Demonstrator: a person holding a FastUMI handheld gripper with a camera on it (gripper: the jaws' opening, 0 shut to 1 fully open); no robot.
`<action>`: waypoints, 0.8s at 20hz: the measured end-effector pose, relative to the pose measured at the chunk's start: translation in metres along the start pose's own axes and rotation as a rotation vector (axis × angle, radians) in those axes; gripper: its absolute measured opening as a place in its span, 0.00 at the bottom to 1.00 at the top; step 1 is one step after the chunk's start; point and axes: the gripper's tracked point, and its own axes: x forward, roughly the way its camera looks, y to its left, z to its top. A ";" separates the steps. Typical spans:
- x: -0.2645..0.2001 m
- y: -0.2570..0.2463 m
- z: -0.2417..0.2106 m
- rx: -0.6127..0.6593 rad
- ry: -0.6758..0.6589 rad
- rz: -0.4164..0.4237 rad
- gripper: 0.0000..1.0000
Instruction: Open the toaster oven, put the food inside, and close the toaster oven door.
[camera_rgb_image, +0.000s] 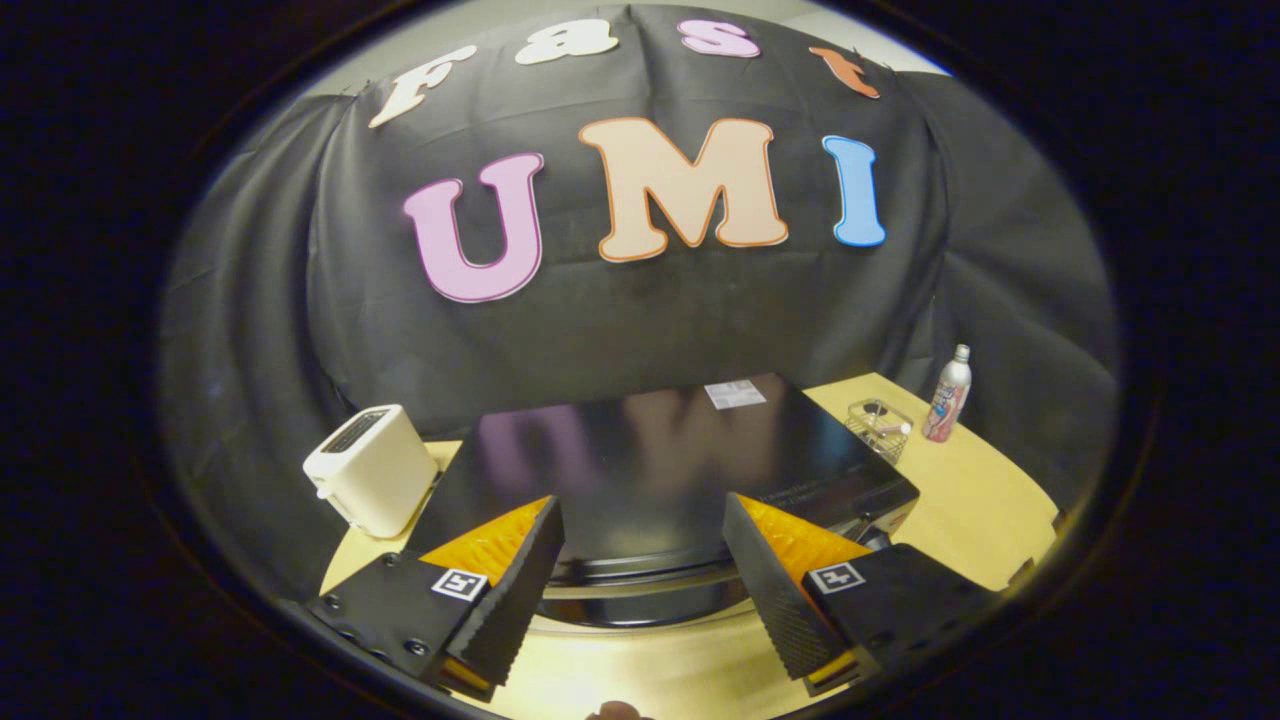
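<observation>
hand-held gripper (640, 590) (fingers apart) above toaster oven (650, 470).

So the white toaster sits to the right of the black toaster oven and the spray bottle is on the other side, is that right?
Not quite. The gripper view shows the white toaster left of the black toaster oven; the spray bottle stands on the right. The gripper is open above the oven's front edge.
</observation>
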 end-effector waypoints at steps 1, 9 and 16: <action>0.000 0.000 -0.004 -0.005 0.007 -0.003 1.00; -0.010 -0.008 -0.011 -0.073 -0.028 0.000 1.00; -0.031 -0.020 -0.024 -0.052 -0.022 0.007 1.00</action>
